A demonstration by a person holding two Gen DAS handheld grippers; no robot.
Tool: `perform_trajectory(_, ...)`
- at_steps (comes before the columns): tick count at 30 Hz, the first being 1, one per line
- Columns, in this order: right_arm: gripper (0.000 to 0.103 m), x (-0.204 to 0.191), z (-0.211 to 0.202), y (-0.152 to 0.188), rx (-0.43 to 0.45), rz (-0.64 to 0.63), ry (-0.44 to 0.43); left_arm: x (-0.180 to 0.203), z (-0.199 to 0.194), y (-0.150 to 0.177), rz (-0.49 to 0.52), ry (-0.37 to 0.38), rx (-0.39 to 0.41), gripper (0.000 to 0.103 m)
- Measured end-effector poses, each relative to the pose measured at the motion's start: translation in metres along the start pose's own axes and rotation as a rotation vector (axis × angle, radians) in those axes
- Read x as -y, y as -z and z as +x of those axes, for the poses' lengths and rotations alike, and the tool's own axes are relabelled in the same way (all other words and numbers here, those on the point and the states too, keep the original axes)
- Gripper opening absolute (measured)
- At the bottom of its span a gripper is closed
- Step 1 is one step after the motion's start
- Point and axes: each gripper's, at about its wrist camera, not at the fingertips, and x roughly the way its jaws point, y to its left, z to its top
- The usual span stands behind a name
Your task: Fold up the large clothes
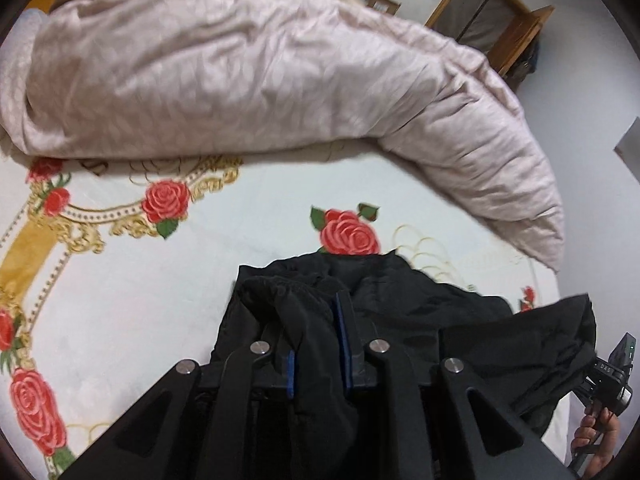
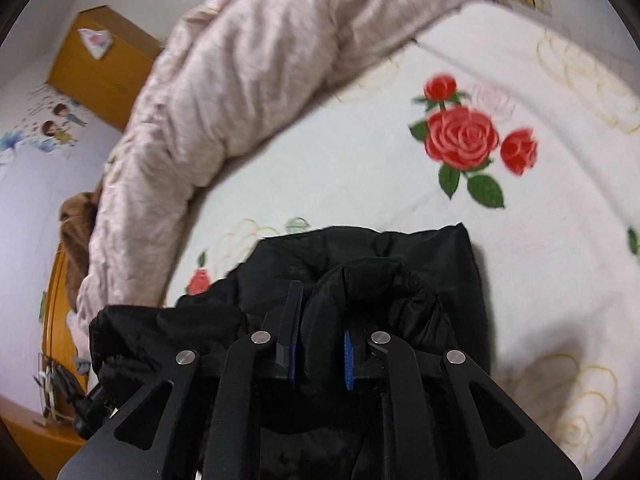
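A large black garment [image 1: 420, 312] hangs bunched between my two grippers above a white bed sheet with red roses [image 1: 120, 300]. My left gripper [image 1: 316, 320] is shut on a thick fold of the black cloth, which fills the gap between its blue-padded fingers. The right gripper's body shows at the right edge of the left wrist view [image 1: 612, 376], held by a hand. In the right wrist view my right gripper [image 2: 320, 312] is shut on another fold of the same black garment [image 2: 400, 256], which drapes over the sheet [image 2: 360, 168].
A rumpled pale pink duvet [image 1: 240, 68] lies across the far side of the bed, also in the right wrist view [image 2: 224, 92]. A brown blanket [image 2: 76, 220] and a wooden cabinet [image 2: 100, 64] stand beyond it. A wooden-framed door [image 1: 492, 12] is at the back.
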Motion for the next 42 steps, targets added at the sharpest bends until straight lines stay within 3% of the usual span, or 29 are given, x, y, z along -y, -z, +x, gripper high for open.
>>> perform_trajectory(7,0.026,0.012,0.017,-0.009,-0.036,0.044,-0.058,-0.002,0.020,-0.008,-0.017,0.037,-0.053,0.025)
perform_trajectory(8,0.033,0.011,0.014,-0.010,-0.035,0.055,-0.079,-0.003,0.017,-0.010,-0.021,0.053,-0.056,0.027)
perform_trajectory(11,0.066,0.014,-0.007,-0.016,0.001,0.109,-0.204,-0.005,0.000,-0.018,-0.047,0.132,-0.025,0.045)
perform_trajectory(13,0.067,0.010,-0.021,-0.019,0.048,0.118,-0.223,-0.007,-0.013,-0.024,-0.075,0.171,0.010,0.064)
perform_trajectory(16,0.068,-0.003,-0.046,-0.020,0.137,0.065,-0.200,-0.005,-0.035,-0.033,-0.069,0.151,0.112,0.077)
perform_trajectory(18,0.068,-0.018,-0.055,-0.014,0.172,-0.018,-0.179,-0.005,-0.050,-0.037,-0.070,0.149,0.160,0.078)
perform_trajectory(21,0.068,-0.044,-0.056,0.009,0.176,-0.171,-0.131,0.002,-0.060,-0.031,-0.034,0.149,0.170,0.078)
perform_trajectory(25,0.068,-0.062,-0.025,0.053,0.097,-0.327,-0.071,0.028,-0.044,0.006,0.122,0.192,0.084,0.078)
perform_trajectory(28,0.068,-0.061,0.011,0.074,0.036,-0.392,0.010,0.052,-0.012,0.035,0.235,0.168,0.004,0.078)
perform_trajectory(32,0.067,-0.040,0.042,0.063,0.054,-0.401,0.151,0.056,0.034,0.039,0.267,0.065,-0.014,0.078)
perform_trajectory(36,0.068,-0.036,0.052,0.049,0.048,-0.411,0.197,0.058,0.048,0.026,0.266,0.003,-0.018,0.078)
perform_trajectory(39,0.068,-0.045,0.038,0.045,0.055,-0.405,0.208,0.067,0.025,0.019,0.266,0.038,0.002,0.077)
perform_trajectory(42,0.068,-0.066,0.018,0.046,0.105,-0.427,0.129,0.096,0.003,0.017,0.340,0.119,0.051,0.078)
